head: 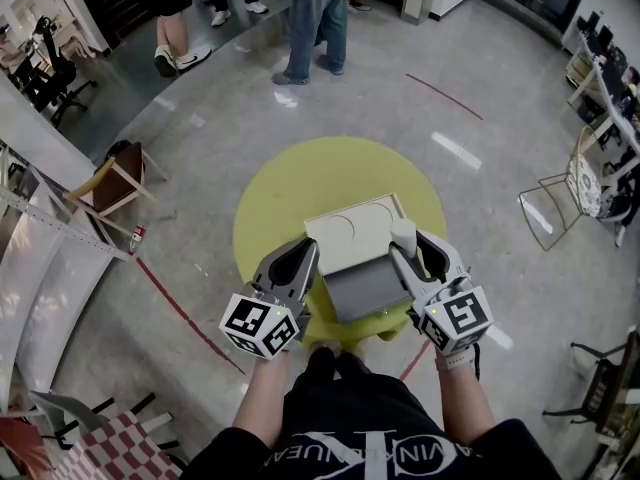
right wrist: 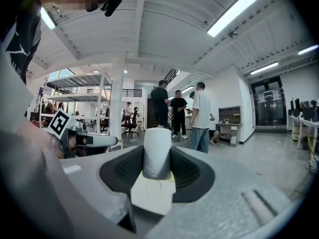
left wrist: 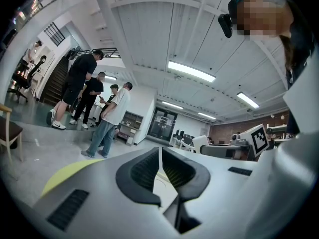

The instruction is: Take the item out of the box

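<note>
A round yellow-green table carries a cream-white open box with a grey front panel. The two grippers flank the box. The left gripper sits at the box's left edge; its jaws are pressed together with nothing between them. The right gripper is at the right edge, clamped on a small white upright cylinder. The cylinder stands over the box's right rim — whether it touches the box cannot be told.

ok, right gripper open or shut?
Shut: the right gripper clamps the upright white cylinder between its jaws.
</note>
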Tool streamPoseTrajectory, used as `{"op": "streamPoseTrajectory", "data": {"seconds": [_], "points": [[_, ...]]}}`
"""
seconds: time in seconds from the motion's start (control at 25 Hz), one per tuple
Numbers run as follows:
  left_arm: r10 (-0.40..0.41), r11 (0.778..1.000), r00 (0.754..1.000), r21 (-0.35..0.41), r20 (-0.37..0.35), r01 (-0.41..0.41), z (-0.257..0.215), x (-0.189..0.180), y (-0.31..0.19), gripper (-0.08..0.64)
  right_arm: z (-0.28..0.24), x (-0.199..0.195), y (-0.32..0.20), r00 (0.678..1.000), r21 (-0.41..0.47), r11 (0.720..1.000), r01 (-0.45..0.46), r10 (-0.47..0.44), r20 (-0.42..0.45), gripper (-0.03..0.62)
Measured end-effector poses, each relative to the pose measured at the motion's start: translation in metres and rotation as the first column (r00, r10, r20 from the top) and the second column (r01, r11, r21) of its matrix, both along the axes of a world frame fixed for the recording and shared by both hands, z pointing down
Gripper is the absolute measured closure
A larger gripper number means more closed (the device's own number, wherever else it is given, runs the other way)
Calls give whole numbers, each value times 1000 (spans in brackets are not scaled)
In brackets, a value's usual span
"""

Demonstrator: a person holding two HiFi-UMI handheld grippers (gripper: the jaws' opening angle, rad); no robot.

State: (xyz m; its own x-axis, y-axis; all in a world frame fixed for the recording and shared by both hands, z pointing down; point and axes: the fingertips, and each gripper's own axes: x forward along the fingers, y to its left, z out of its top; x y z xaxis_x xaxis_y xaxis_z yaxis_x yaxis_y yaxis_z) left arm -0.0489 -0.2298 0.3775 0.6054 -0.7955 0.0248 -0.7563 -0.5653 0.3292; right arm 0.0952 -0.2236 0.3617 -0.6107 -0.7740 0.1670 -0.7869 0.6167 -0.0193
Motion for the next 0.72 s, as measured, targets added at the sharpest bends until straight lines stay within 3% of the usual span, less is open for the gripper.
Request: {"op": "streamPoseTrajectory", "data": {"seconds": [0.72], "points": [[4, 1000, 1000, -9, 11, -4, 2, 4, 10, 535, 4, 6, 12, 1000, -6, 1000, -3, 3, 15, 431]]}}
